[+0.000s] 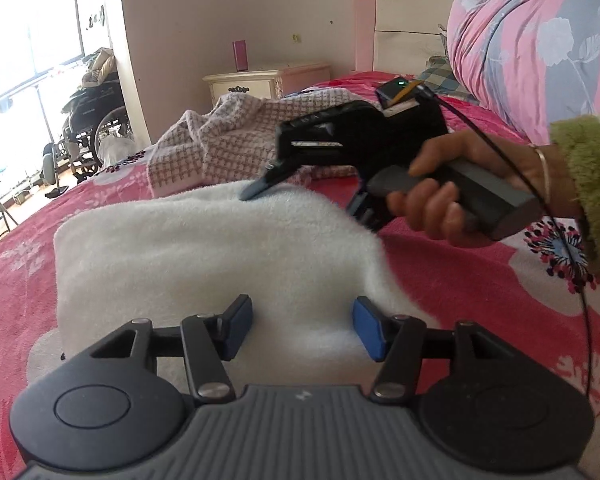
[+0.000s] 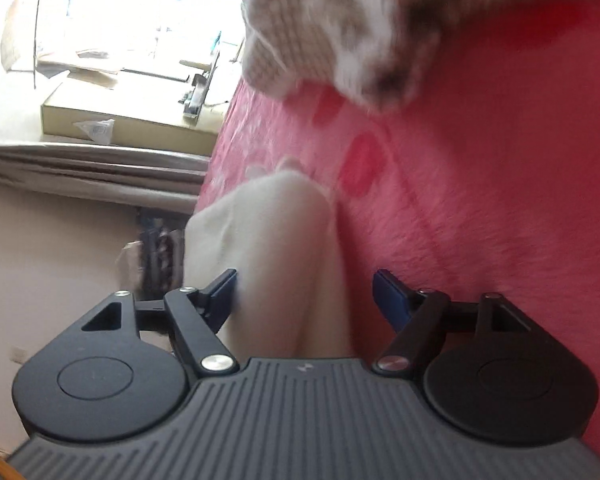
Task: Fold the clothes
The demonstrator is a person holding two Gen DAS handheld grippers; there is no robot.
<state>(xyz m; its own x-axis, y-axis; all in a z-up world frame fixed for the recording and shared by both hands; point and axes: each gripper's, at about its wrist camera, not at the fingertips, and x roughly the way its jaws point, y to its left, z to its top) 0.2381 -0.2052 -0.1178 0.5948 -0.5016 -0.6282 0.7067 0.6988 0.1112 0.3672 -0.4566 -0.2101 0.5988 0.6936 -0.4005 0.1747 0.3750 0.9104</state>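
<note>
1. At the far left of the left wrist view a wheelchair [image 1: 92, 128] stands by a bright window [image 1: 28, 20], beyond the edge of the bed.
2. A red bedspread [image 1: 16, 292] with pale flower prints covers the bed. On it lies a white fluffy garment [image 1: 204, 252], folded into a thick block.
3. The left gripper [image 1: 303, 328] is over the near edge of this white garment. Its two blue pads [image 1: 240, 326] stand wide apart and nothing is between them, so it is open.
4. Behind the white garment, a pink and white checked garment [image 1: 220, 136] lies crumpled on the bedspread. Behind it a cream nightstand [image 1: 260, 80] stands against the wall, with a pink object [image 1: 240, 55] on top.
5. To the right, the right hand [image 1: 440, 196] holds the right gripper [image 1: 256, 190] by its grey handle. The tip of the gripper is at the far edge of the white garment.
6. In the right wrist view the camera is turned on its side. The right gripper [image 2: 304, 300] has its blue fingers [image 2: 392, 300] apart, and the folded edge of the white garment [image 2: 284, 240] passes between them. The jaws are not pressed on it.
7. At the far right of the left wrist view a rolled pink and grey flowered quilt [image 1: 540, 40] lies before a pink headboard [image 1: 404, 16].
</note>
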